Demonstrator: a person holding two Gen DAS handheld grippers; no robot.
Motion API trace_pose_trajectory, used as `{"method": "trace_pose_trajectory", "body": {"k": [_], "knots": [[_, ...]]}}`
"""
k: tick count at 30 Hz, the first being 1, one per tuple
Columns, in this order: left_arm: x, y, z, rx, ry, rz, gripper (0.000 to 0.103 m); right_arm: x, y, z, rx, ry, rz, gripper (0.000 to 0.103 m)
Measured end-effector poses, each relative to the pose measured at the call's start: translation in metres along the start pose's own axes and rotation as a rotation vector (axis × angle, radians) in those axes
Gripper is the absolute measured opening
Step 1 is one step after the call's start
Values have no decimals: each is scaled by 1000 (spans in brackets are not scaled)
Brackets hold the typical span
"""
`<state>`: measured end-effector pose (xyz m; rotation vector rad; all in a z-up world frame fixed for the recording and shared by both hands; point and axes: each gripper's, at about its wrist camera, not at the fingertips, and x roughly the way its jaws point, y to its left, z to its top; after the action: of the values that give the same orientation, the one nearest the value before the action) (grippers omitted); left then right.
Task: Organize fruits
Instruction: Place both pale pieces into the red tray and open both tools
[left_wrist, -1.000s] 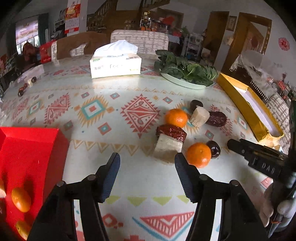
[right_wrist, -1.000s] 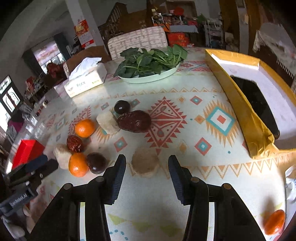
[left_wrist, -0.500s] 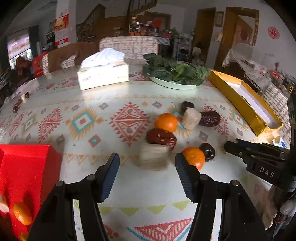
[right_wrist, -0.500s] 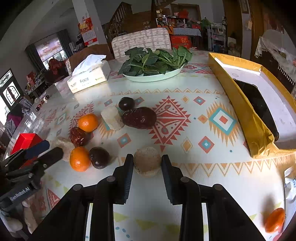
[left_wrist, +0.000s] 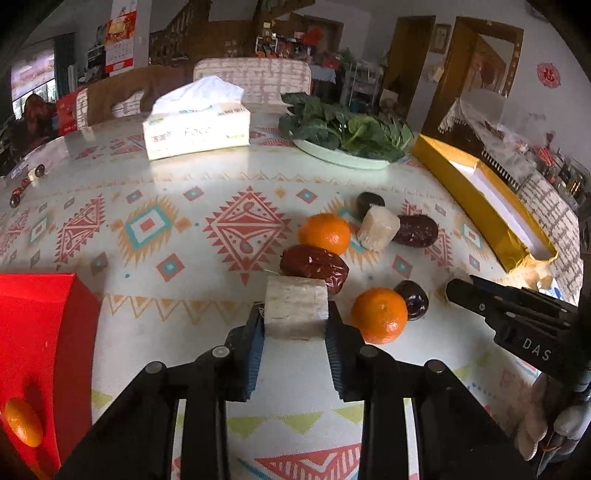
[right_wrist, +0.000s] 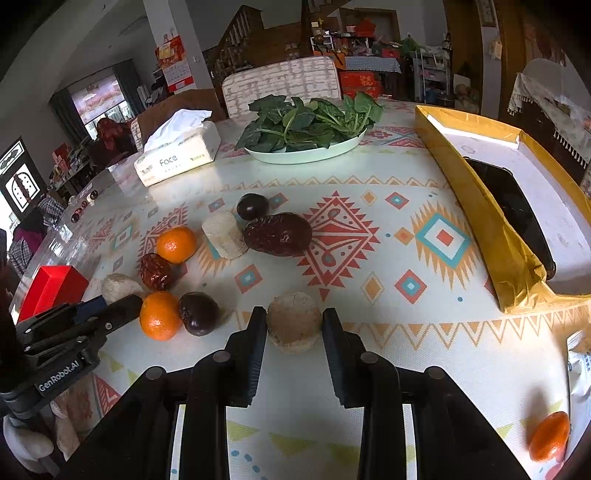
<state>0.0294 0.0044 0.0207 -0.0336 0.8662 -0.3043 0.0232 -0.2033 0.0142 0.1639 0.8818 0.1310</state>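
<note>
Since the earlier frame the left tongs (left_wrist: 294, 319) have slid forward and their jaws have just been closing: they stood wide with the pale cut chunk (left_wrist: 296, 306) lying ahead of them, and now both pads press its flat sides, so the chunk is clamped. In this left wrist view a wrinkled red date (left_wrist: 314, 263) lies just beyond the chunk, touching its far edge; an orange (left_wrist: 379, 314) sits just right of the right jaw with a dark round fruit (left_wrist: 413, 298) against it. The red box (left_wrist: 40, 332) stands to the tongs' left, with a small orange (left_wrist: 23, 426) inside. I judge this grip ready for a lift toward a container, though the date may get dragged.

In the right wrist view, the right tongs (right_wrist: 294, 326) have also narrowed since a second ago, around a round pale piece (right_wrist: 293, 321). It sits between the jaws, close to both pads; I cannot tell whether they actually press it. The gold box (right_wrist: 495, 236) lies ahead to the right of these tongs, the likely destination.
</note>
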Motion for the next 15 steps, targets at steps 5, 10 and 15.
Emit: {"method": "trace_pose_trajectory", "body": {"k": [5, 10, 15], "knots": [[-29, -3, -7, -4, -54, 10, 30, -8, 1, -3, 0, -37, -1, 34], [-86, 14, -22, -54, -120, -7, 30, -23, 11, -7, -28, -95, -8, 34], [-156, 71, -41, -127, -195, 97, 30, -51, 42, -14, -51, -116, 43, 34]]}}
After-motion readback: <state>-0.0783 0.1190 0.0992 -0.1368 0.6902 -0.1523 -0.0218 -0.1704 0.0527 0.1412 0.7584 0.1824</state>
